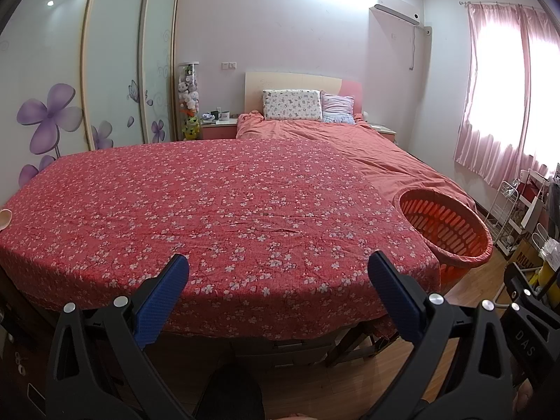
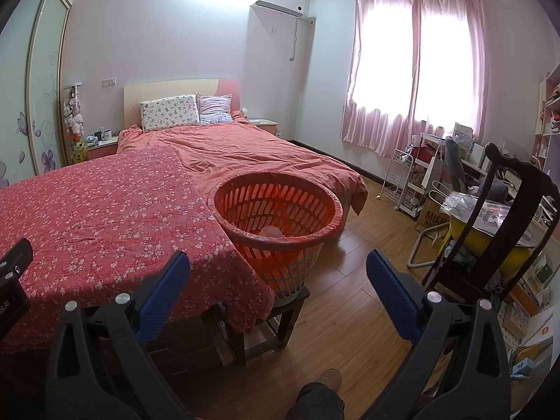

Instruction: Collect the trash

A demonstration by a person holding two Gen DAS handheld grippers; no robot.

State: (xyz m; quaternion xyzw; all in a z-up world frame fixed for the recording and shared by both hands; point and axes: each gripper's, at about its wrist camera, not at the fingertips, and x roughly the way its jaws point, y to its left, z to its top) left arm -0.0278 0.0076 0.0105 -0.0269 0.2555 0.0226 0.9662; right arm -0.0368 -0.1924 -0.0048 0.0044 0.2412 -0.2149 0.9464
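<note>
1. Right wrist view: an orange slotted basket [image 2: 278,206] stands on a dark wooden stool [image 2: 280,318], pressed against the right edge of the bench [image 2: 105,210], which is draped in a red cloth with small white flowers.
2. Inside the basket, an orange liner covers the rim and walls, and a pale, crumpled piece of trash [image 2: 271,232] lies at the bottom; what it is made of cannot be told.
3. Right tongs [image 2: 278,273] hang with their blue-padded fingers wide apart and nothing between them, low in front of the basket, so the basket sits just ahead and slightly above the gap.
4. Left wrist view: the left tongs [image 1: 278,274] are likewise spread wide and hold nothing, aimed over the near edge of the bench [image 1: 210,210].
5. From this side the basket [image 1: 444,227] lies ahead and to the right of the left tongs, at the bench's right corner; its contents are hidden by the rim.
6. A small pale object [image 1: 5,218] shows at the far left edge of the bench, cut off by the frame and too little of it visible to name.
7. Beyond the bench lies a bed [image 2: 245,154] with a salmon cover and two pillows.
8. On the right, a yellow tub [image 2: 490,241] heaped with clear plastic packaging rests behind a dark chair [image 2: 504,217].
</note>
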